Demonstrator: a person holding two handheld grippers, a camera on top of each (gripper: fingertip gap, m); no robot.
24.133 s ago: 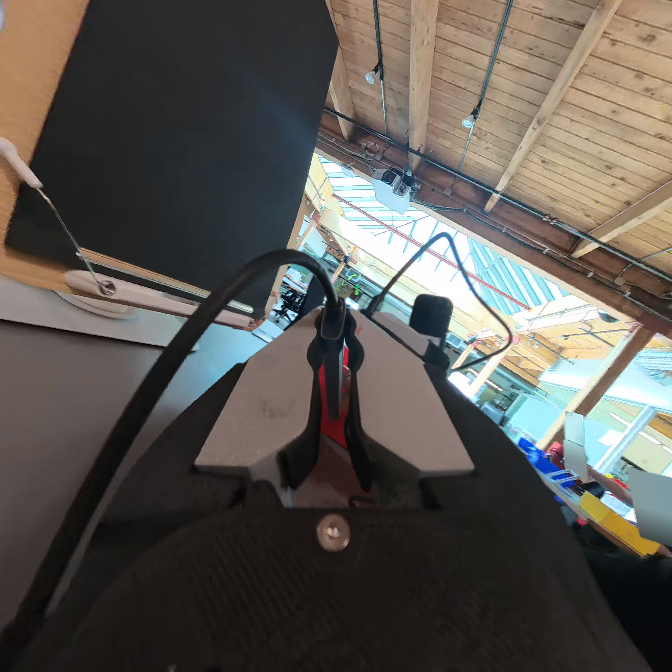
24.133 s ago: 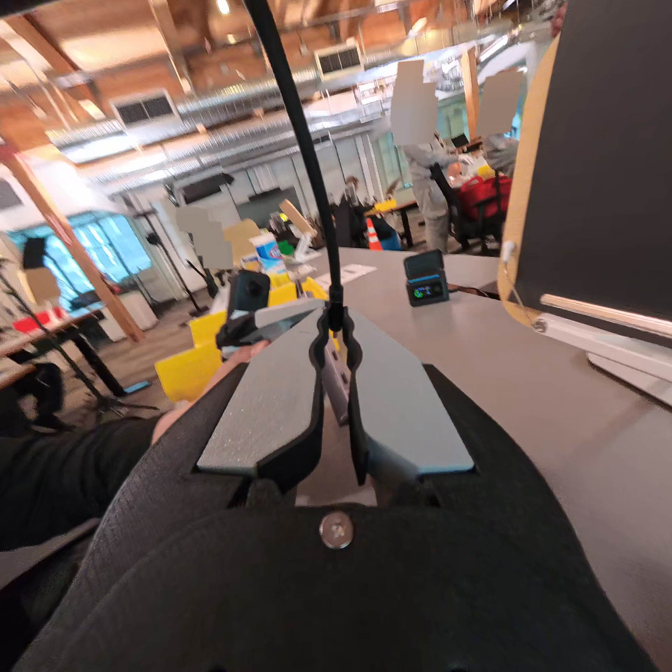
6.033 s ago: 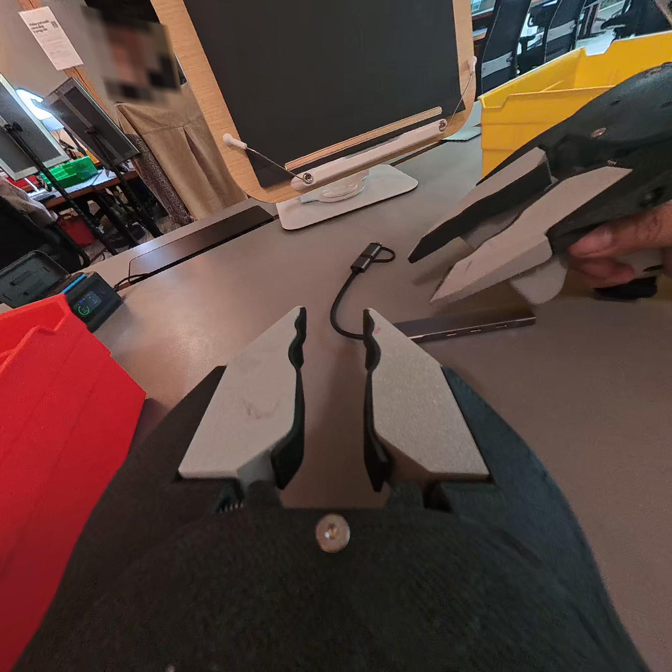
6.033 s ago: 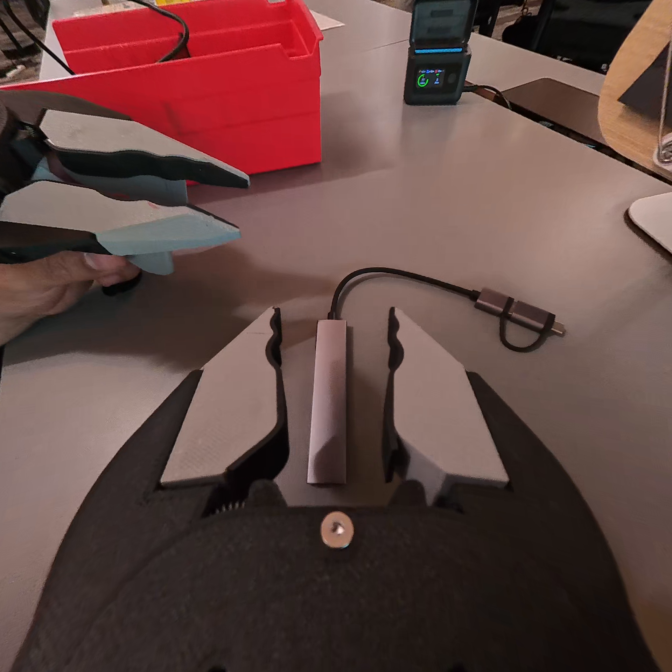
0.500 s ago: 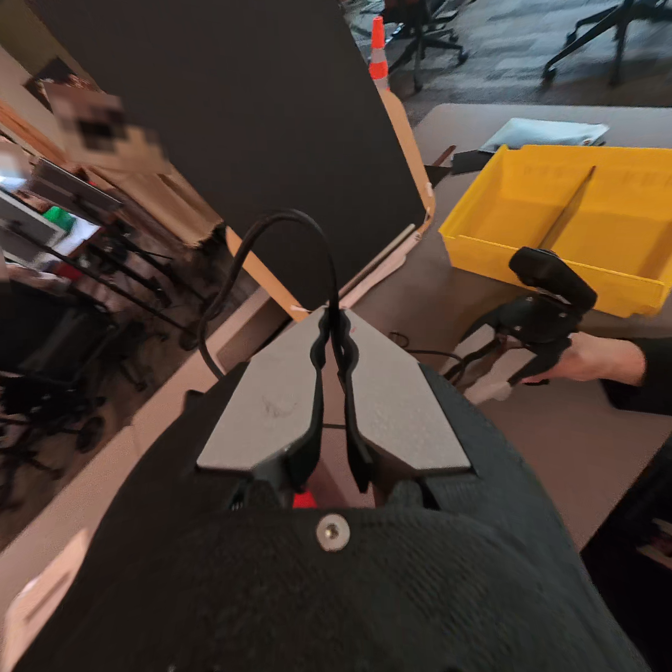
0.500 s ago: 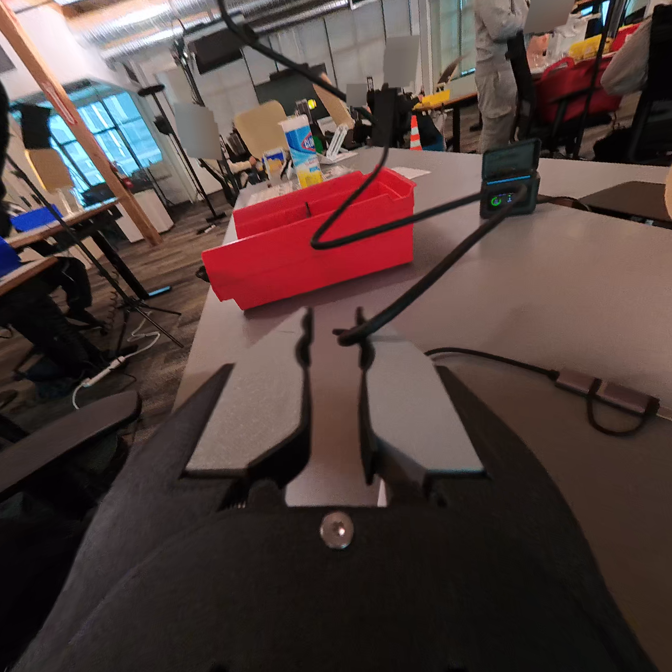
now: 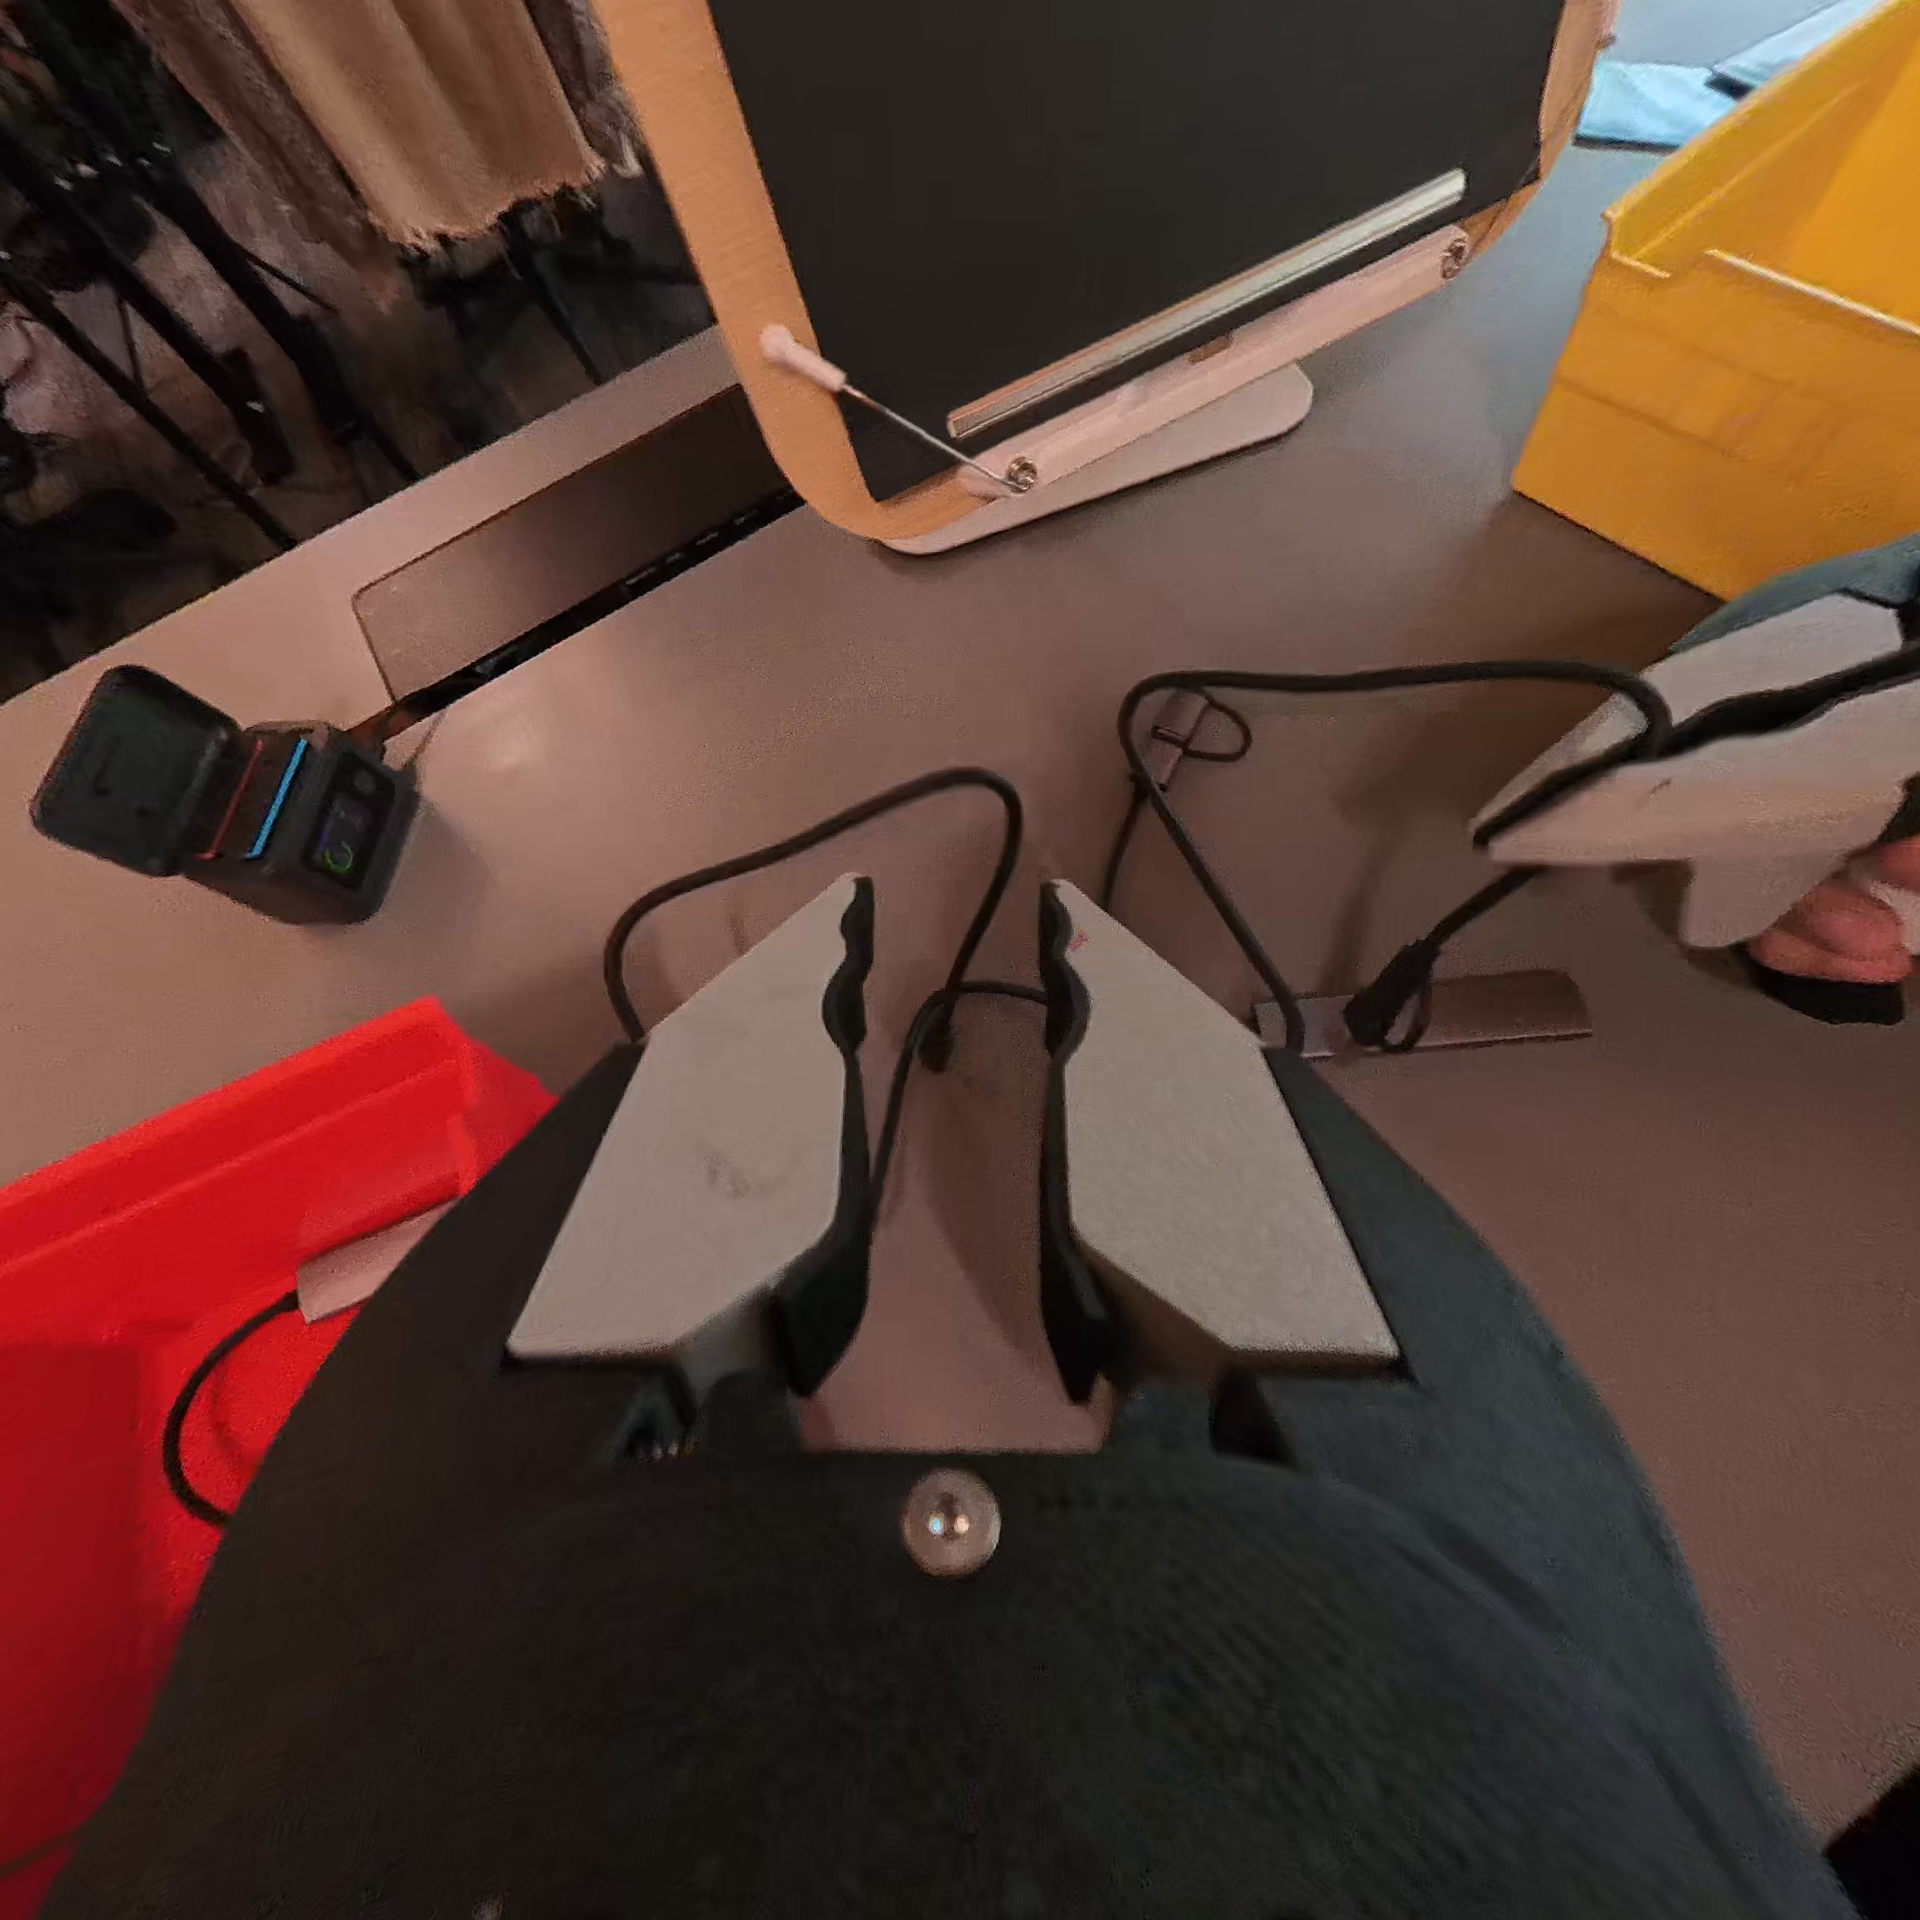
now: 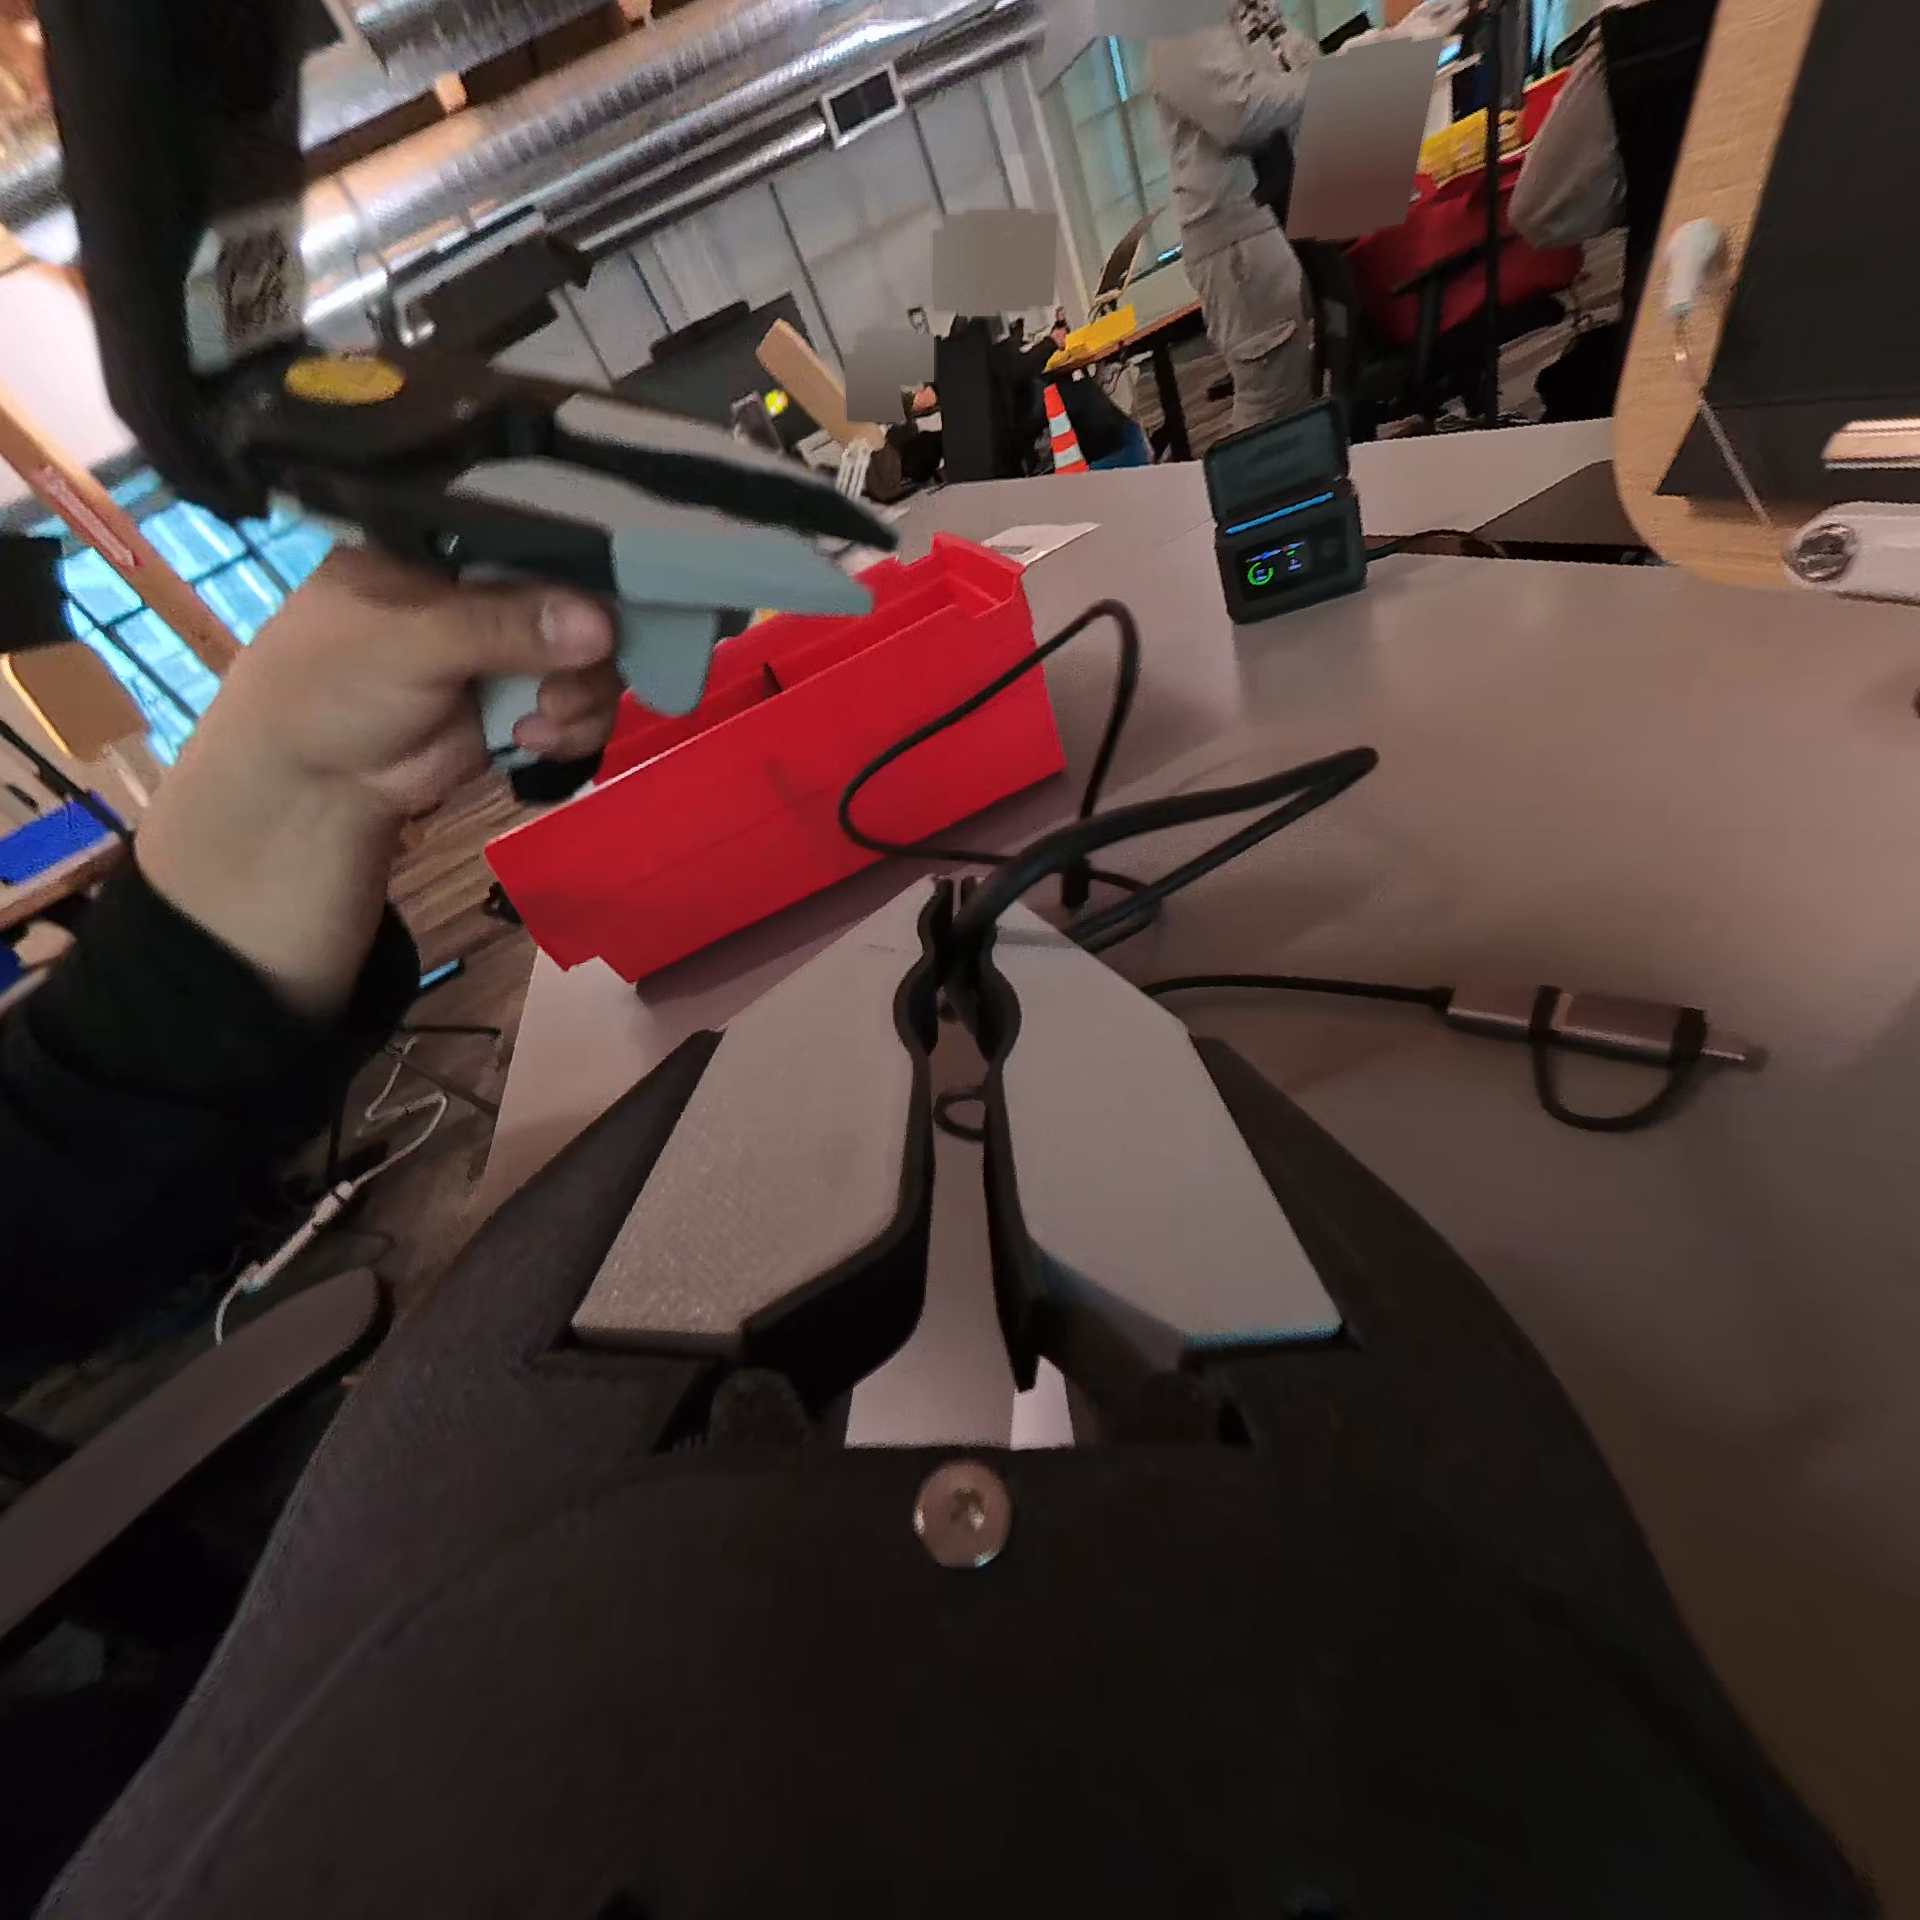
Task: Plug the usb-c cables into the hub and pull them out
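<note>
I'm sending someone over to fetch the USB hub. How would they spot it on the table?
Start at the big wood-framed black board standing on the grey table, and come toward the near edge. The hub is the slim flat grey metal bar lying there, the only rigid thing among the loose black cables.

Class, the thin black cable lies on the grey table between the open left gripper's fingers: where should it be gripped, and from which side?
Probably at the short stiff plug end of the thin black cable, not its floppy loop. Lower the left gripper from above, a finger on either side: the plug lies on the grey table between them.
</note>
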